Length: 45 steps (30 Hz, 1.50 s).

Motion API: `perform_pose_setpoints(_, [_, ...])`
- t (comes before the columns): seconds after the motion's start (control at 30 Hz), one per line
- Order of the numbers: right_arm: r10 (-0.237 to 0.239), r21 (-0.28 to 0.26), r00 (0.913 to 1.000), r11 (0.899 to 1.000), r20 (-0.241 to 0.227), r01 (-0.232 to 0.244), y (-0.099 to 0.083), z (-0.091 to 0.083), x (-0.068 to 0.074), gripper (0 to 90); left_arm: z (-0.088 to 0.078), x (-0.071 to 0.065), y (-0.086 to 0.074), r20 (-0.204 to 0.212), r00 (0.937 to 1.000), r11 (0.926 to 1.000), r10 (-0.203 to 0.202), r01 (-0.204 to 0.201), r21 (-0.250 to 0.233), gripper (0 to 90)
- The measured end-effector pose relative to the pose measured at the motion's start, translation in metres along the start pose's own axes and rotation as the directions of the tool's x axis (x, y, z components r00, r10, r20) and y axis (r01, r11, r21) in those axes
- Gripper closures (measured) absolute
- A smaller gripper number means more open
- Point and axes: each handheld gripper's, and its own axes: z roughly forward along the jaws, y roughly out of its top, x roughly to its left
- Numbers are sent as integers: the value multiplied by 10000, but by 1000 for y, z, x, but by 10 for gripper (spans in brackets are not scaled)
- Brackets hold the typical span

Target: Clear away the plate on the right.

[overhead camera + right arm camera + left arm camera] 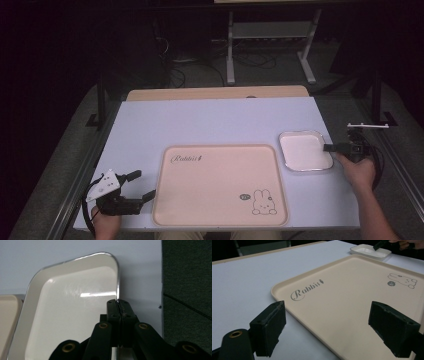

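A small white tray (305, 150) with a shiny rim lies on the table right of a large beige tray (220, 185) printed with "Rabbit" and a bunny. My right gripper (327, 147) reaches in from the right. In the right gripper view its jaws (120, 303) are pressed together on the white tray's (70, 310) right rim. My left gripper (142, 185) rests at the table's front left, open, its jaws (327, 322) spread over the beige tray's (352, 290) left edge with nothing between them. Far off in the left gripper view are the white tray (367, 251) and the right gripper (377, 246).
The pale blue-white tabletop (210, 120) stretches behind both trays, with a wooden strip (215, 93) at its far edge. The table's right edge (161, 290) runs close beside the white tray, with dark carpet (187, 277) and a cable beyond. Metal frame legs (230, 50) stand behind the table.
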Motion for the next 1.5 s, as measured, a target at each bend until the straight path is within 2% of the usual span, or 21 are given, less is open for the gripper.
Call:
perform_pose_setpoints(0.07, [58, 1, 9999, 10000, 93, -58, 0, 0, 1, 885, 0, 0, 0, -7, 10000, 10000, -3, 3, -23, 140])
perform_pose_setpoints(0.3, [778, -358, 9969, 9964, 114, -773, -8, -7, -6, 886, 0, 0, 0, 14, 10000, 10000, 16, -16, -54, 140])
perform_pose_setpoints(0.47, [1550, -649, 9866, 9853, -509, -1581, -16, -17, -15, 886, 0, -1, 1, 8, 10000, 10000, 26, -26, -55, 140])
perform_pose_setpoints(0.53, [1705, -813, 9830, 9811, -678, -1758, -19, -22, -16, 885, -1, -1, 1, -4, 10000, 10000, 46, -46, -70, 140])
perform_pose_setpoints(0.6, [1959, -938, 9743, 9739, -1113, -2065, -24, -27, -18, 885, -1, -1, 1, -8, 10000, 10000, 46, -46, -69, 140])
perform_pose_setpoints(0.7, [2021, -1042, 9684, 9703, -1462, -2182, -29, -33, -19, 885, -1, -2, 0, -13, 10000, 10000, 31, -31, -77, 140])
perform_pose_setpoints(0.8, [2115, -1112, 9647, 9668, -1568, -2300, -33, -39, -18, 885, -2, -2, 1, -9, 10000, 10000, 57, -57, -56, 139])
perform_pose_setpoints(0.97, [2368, -1352, 9469, 9535, -2174, -2695, -42, -54, -17, 885, -2, -3, 1, -12, 10000, 10000, 51, -51, -65, 140])
perform_pose_setpoints(1.0, [2383, -1437, 9427, 9504, -2335, -2758, -46, -61, -14, 885, -2, -3, 1, -9, 10000, 10000, 50, -50, -72, 140])
perform_pose_setpoints(1.1, [2395, -1486, 9404, 9485, -2416, -2798, -48, -65, -13, 885, -1, -3, 0, -12, 10000, 10000, 49, -49, -56, 139])
perform_pose_setpoints(1.13, [2453, -1559, 9336, 9438, -2610, -2916, -53, -72, -9, 885, -2, -3, 0, -24, 10000, 10000, 27, -27, -49, 140])
perform_pose_setpoints(1.27, [2547, -1616, 9238, 9374, -2859, -3085, -59, -81, -3, 885, -2, -3, 0, -68, 10000, 10000, 11, -11, -53, 140])
perform_pose_setpoints(1.43, [2488, -1730, 9232, 9358, -2930, -3072, -59, -92, 7, 884, -2, -2, 0, -90, 10000, 10000, -35, 35, -67, 139])
perform_pose_setpoints(1.5, [2352, -1818, 9266, 9379, -2935, -2956, -57, -99, 13, 885, -2, -2, 0, -81, 10000, 10000, -39, 38, -73, 140])
